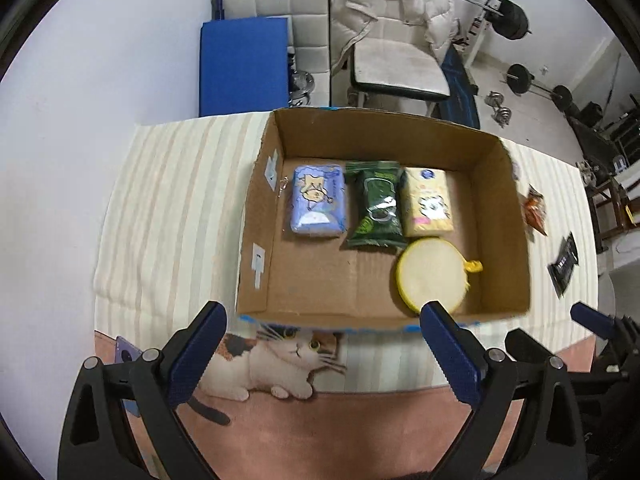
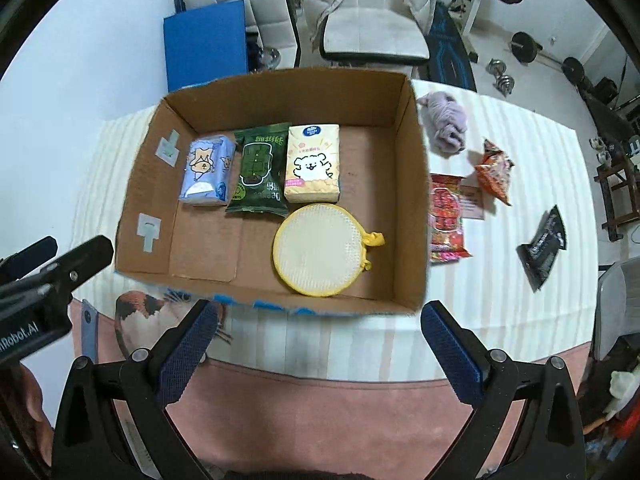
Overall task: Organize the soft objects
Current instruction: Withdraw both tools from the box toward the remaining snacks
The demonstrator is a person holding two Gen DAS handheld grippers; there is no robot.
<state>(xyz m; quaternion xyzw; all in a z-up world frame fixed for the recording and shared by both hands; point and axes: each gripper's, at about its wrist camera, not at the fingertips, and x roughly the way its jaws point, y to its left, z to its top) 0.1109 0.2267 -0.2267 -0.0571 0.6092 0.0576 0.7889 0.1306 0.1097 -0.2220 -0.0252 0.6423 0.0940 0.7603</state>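
We hold both grippers in front of the cardboard box [image 2: 412,184], which stands open on the striped surface [image 2: 500,280] and serves as our landmark. The left gripper [image 1: 322,340] hovers just short of the box's near wall, its jaws wide apart and empty. The right gripper [image 2: 316,340] hangs before that same near wall, its jaws likewise spread with nothing between them.

Inside the box, a row of three packs lies towards the far wall: a blue tissue pack [image 2: 206,176] nearest the box's left wall, a dark green wipes pack [image 2: 260,172] touching it in the middle, and a yellow tissue pack [image 2: 313,164] beside that. Just nearer to us than the yellow pack, a round yellow-rimmed pouch [image 2: 318,248] lies flat on the box floor, its knotted tab pointing to the box's right wall.

Outside the box, past its right wall, we see a crumpled lilac cloth [image 2: 448,122] by the far corner, a red snack packet [image 2: 446,216] lying just beside the wall, an orange snack packet [image 2: 494,170] further out, and a black packet [image 2: 544,246] well apart from the box. A cat-print mat [image 1: 276,360] shows on the surface before the box's near wall.
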